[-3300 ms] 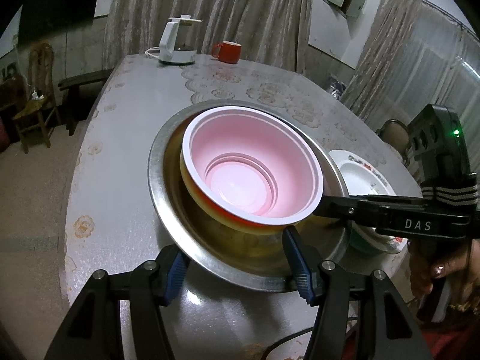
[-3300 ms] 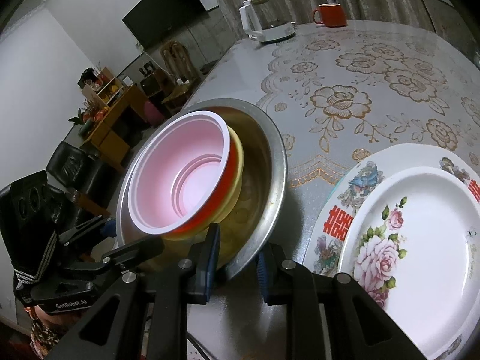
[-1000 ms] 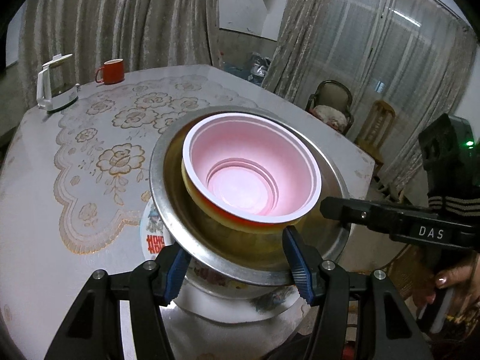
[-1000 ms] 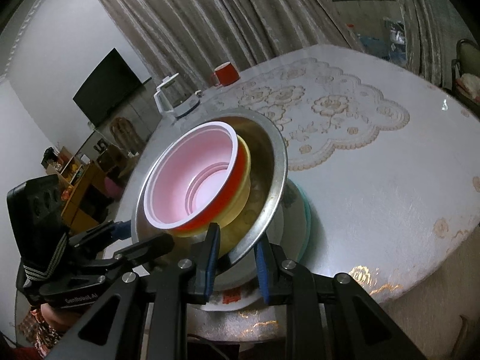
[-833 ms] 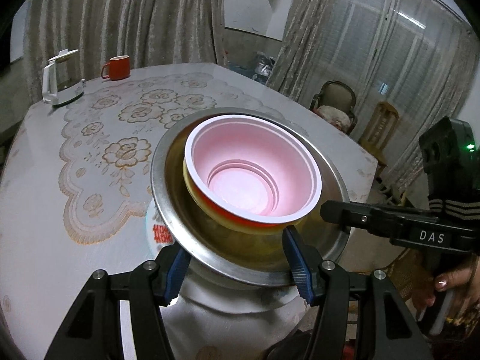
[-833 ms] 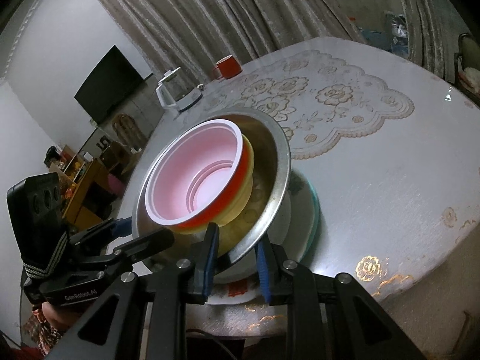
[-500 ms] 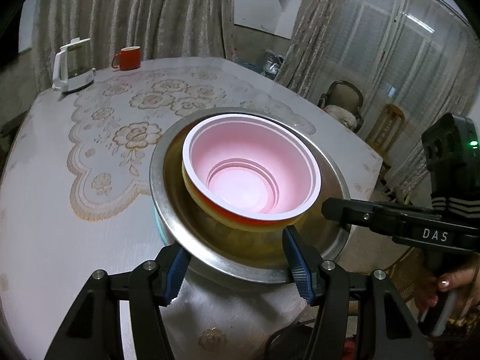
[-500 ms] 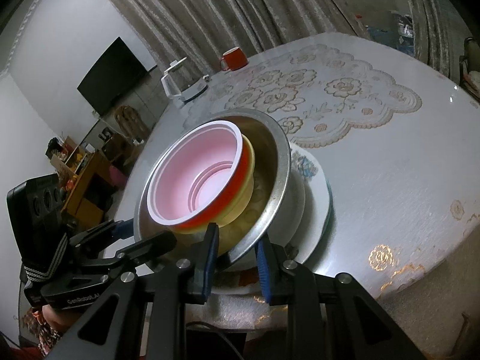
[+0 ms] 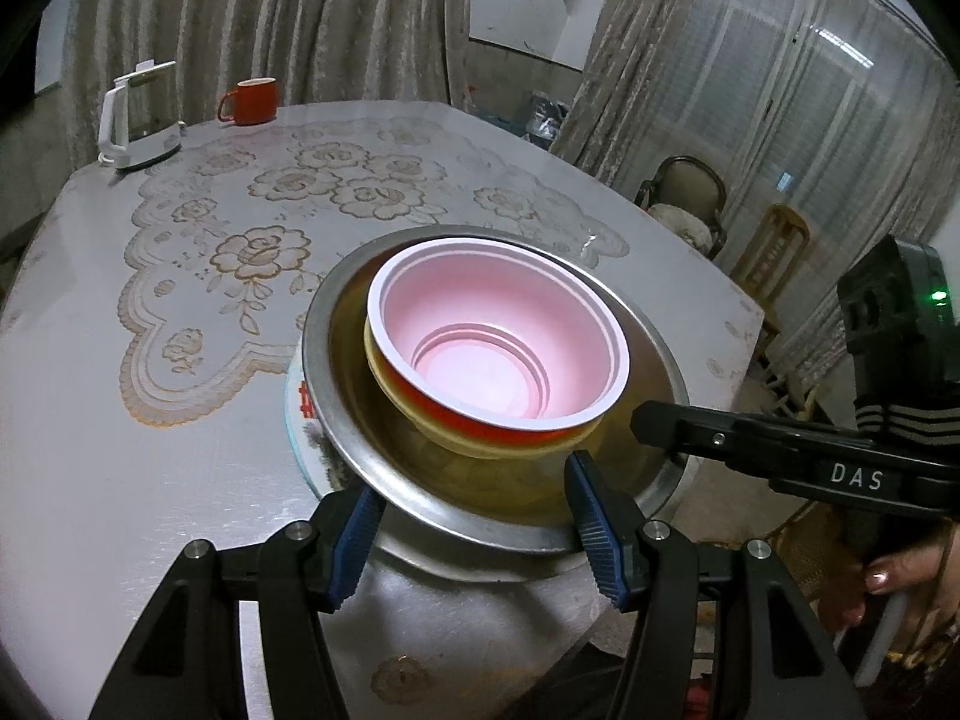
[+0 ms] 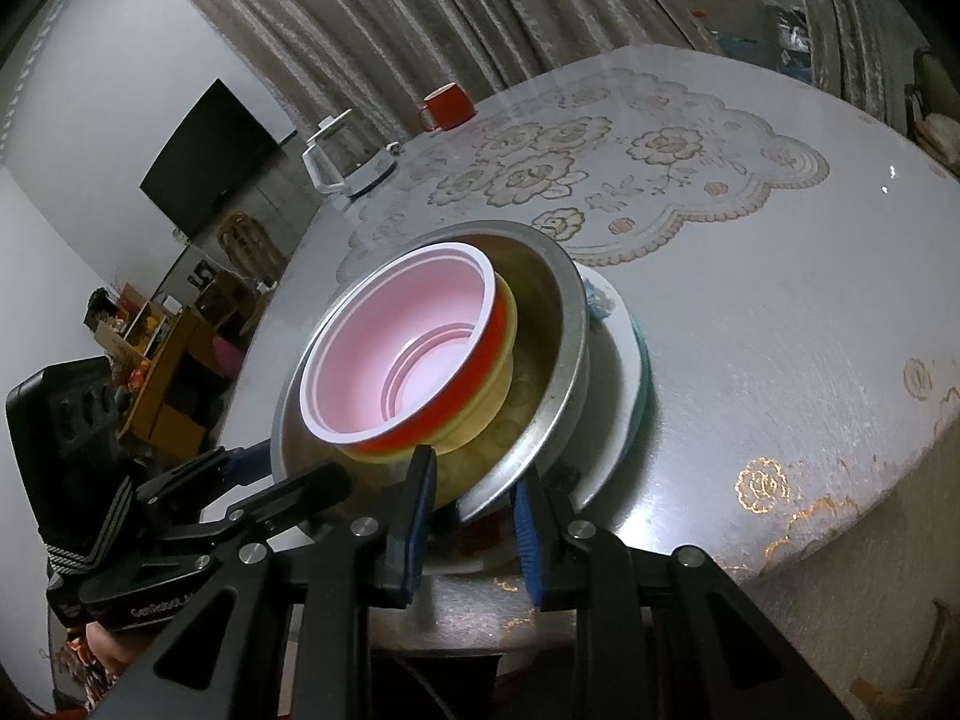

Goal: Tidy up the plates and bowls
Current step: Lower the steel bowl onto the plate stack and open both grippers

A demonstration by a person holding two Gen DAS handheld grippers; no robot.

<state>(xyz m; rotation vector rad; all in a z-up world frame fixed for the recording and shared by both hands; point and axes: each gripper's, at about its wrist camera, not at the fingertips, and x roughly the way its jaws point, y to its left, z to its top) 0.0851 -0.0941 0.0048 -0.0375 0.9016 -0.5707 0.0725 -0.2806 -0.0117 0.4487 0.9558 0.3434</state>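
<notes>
Item, table point(image 9: 90, 480): lace-patterned top; the whole stack sits near its front edge, so a nudge outward could tip it off. Item, plates point(image 10: 624, 354): floral stack under the steel basin, showing only past the basin's rim; a basin set off-centre could rock on them. Item, steel basin point(image 9: 336, 420): landmark; whether it rests fully on the plates cannot be told. Right gripper point(image 10: 474, 492): nearly closed, pinching the basin's near rim; a thin, slick edge, likely to slip. Left gripper point(image 9: 474, 516): jaws about half open, straddling the basin's rim at its near side; whether they bear on it cannot be told. Item, yellow bowl point(image 10: 492, 384): nested inside the basin, tilted. Item, pink-lined red bowl point(image 9: 498, 342): inside the yellow bowl; both loose, could slide on any jolt.
</notes>
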